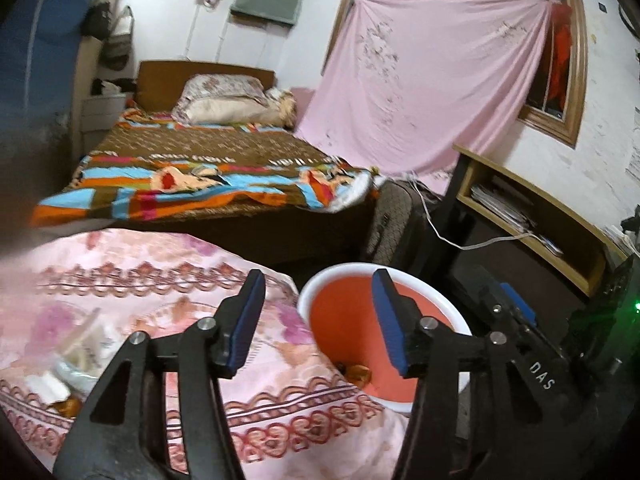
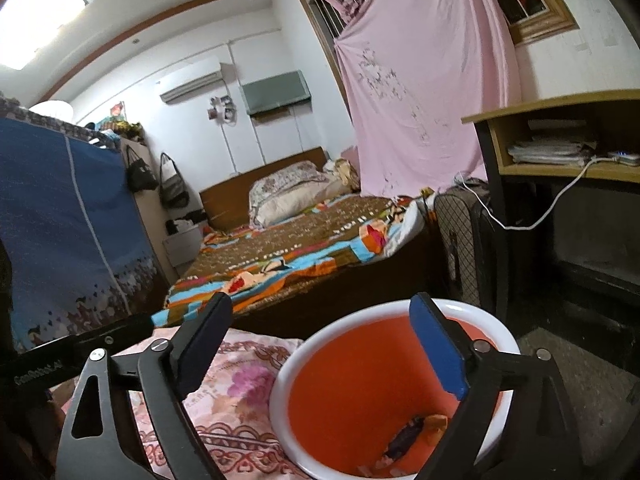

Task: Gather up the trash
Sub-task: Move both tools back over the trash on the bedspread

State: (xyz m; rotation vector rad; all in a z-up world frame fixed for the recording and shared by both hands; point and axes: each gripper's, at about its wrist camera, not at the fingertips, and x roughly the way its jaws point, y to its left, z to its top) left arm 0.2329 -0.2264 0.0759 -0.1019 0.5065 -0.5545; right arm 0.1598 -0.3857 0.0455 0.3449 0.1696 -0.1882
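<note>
- Trash: several wrappers (image 2: 416,432) lie at the bottom of the orange bin (image 2: 320,404); more scraps (image 1: 68,360) remain on the floral cloth (image 1: 160,280).
- Right gripper (image 2: 320,354): jaws spread, empty, over the bin.
- Left gripper (image 1: 316,320): jaws part-open, empty.
- Step, judged: drop completed; next move requires reaching the remaining scraps.

My left black plastic hand-held gripper (image 1: 318,320) has triangular cut-out arms, silver round screws at the pivots and ribbed blue pads on its fingers (image 1: 248,320). My right black hand-held gripper (image 2: 320,356) is built alike, with smooth blue pads and white lettering on its side.
</note>
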